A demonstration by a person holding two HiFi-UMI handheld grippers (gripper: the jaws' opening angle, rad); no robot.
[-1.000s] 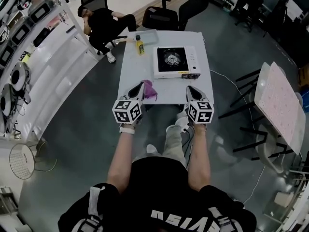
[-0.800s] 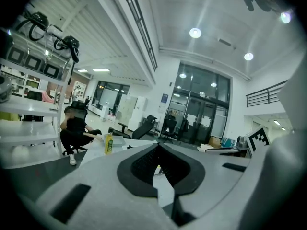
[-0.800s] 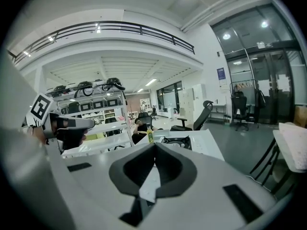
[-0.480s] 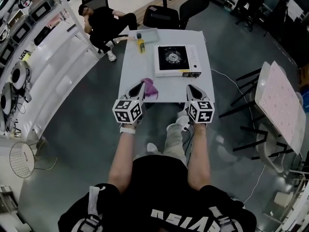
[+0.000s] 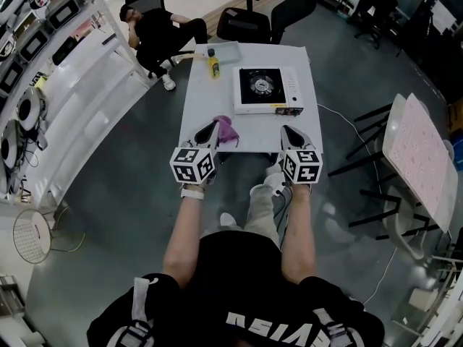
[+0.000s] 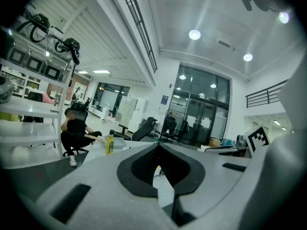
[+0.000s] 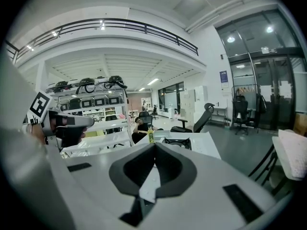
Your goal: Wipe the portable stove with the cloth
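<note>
Lettering, white on the black shirt at the head view's bottom edge: cut off, not readable whole. Yellow strip along the portable stove's (image 5: 268,90) near edge: print too small. Stove on the table's (image 5: 202,107) far right part, long axis across the table, burner left, white control panel right, strip edge toward the wearer. Purple cloth (image 5: 226,131) bunched at the near edge, just beside the left hand-held gripper (image 5: 211,126). Right hand-held gripper (image 5: 288,131) at the near right edge, apart from the stove. Both with jaws closed together, nothing between. Cloth visible in head view only. Burner visible past the jaws in right gripper view; yellow bottle (image 6: 110,143) and seated person (image 6: 75,133) in left gripper view.
</note>
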